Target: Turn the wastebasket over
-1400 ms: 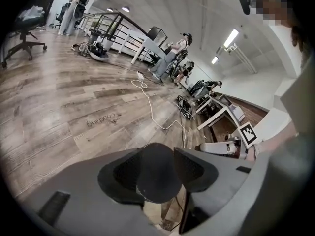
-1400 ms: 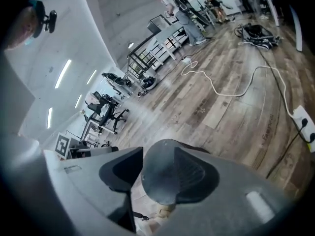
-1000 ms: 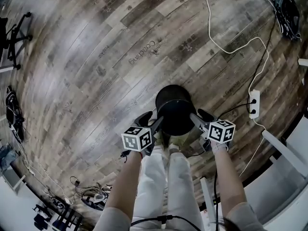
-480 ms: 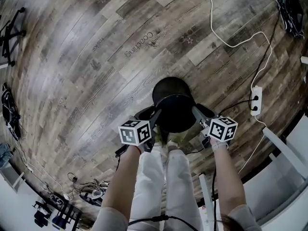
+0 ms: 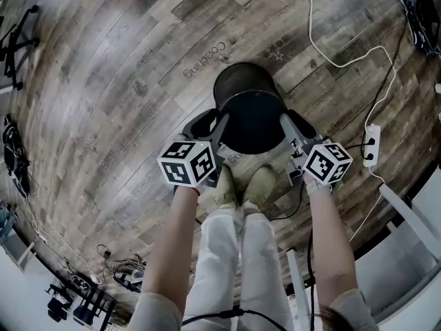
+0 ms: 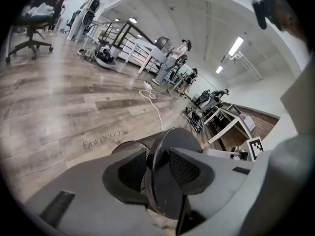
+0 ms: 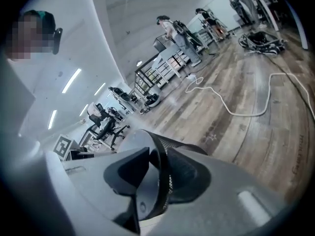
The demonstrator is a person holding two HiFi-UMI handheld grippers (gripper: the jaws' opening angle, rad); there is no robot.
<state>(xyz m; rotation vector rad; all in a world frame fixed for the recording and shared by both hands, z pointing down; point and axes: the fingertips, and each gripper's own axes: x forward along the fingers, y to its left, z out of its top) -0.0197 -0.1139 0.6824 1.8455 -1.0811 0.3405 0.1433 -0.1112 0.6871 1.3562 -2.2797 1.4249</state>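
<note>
You are at the grasp-and-tip stage of turning the wastebasket (image 5: 251, 119) over. The black mesh basket sits right in front of your shoes (image 5: 242, 185), over the wooden floor (image 5: 124, 81). It is tipped so its dark solid end faces up towards you and the mesh body runs away from you. Whether the far end touches the floor cannot be told. Your left gripper (image 5: 215, 128) has the left edge of that near end between its jaws, one jaw on the mesh wall and the other on the flat face. The jaws are closing onto it, and the pads look pressed to it already. Your right gripper (image 5: 295, 131) is clenched on the opposite edge in the same way, with the rim pinched between its pads. By the look of it the turn is only begun, since the basket is tilted rather than flipped. The next move calls for rolling both wrists together, so the held end swings over evenly. Keep both pinches firm, because the thin rim could slip out of either gripper. Keep the basket clear of your feet and of the power strip (image 5: 367, 147) at your right as it comes round.
</note>
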